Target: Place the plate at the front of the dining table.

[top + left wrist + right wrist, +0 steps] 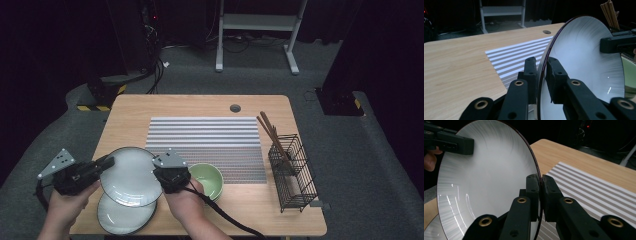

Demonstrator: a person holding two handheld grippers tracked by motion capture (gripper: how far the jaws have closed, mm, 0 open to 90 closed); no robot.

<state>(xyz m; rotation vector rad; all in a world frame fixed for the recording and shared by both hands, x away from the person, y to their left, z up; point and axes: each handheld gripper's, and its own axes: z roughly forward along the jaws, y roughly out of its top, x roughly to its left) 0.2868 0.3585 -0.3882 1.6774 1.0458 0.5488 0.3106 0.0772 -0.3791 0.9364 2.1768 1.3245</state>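
Two grippers had the upper plate (131, 175) by opposite rims, and we had it clear of the table (200, 107). High view: left gripper (107, 162) clamped on the plate's left edge, right gripper (159, 172) on its right edge. The plate sat above a second plate (122, 217) resting near the table's front edge, overlapping it. Green bowl (210, 181) was just right of the right gripper, at the front corner of the striped mat (207, 137). Wire basket (292, 172) with chopsticks (272, 135) stood well apart at the right.

Left gripper view: we saw our jaws pinched together on the plate's dark rim, plate (584, 57) standing edge-on, white face to the right. Right gripper (602, 45) bit the far rim. Mat (519, 58) lay beyond.

Right gripper view: same story, jaws closed tight on the rim, plate (489, 180) face to the left, left gripper (471, 146) on the far edge, mat (594, 192) at the right.
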